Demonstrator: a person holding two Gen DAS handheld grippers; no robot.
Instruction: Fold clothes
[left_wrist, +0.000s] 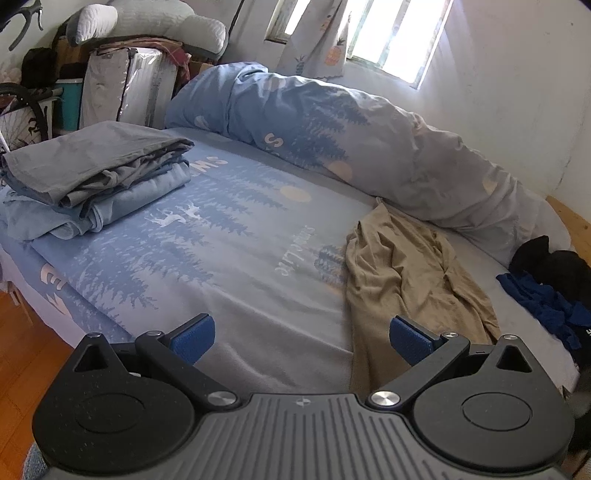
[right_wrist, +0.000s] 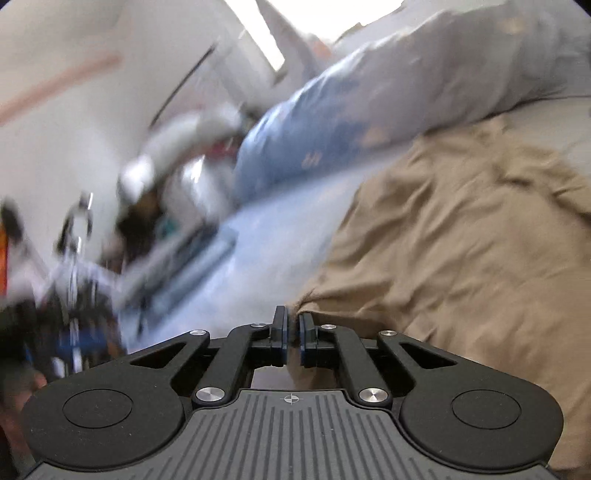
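Left gripper (left_wrist: 301, 338) spread wide, empty, above the bed (left_wrist: 236, 266). Tan garment (left_wrist: 402, 273) at 2 o'clock. Right gripper (right_wrist: 293, 334) clamped on its edge.

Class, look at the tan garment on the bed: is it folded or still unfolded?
Unfolded. The tan garment lies crumpled and wrinkled on the bed, and the right tongs pinch one bunched edge of it.

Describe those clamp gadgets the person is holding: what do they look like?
Each hand-held gripper, left and right, has a matte black body with two round discs, silver pivot screws, ribbed grey centre plate with a small crosshair mark, and blue textured finger pads. No cables show.
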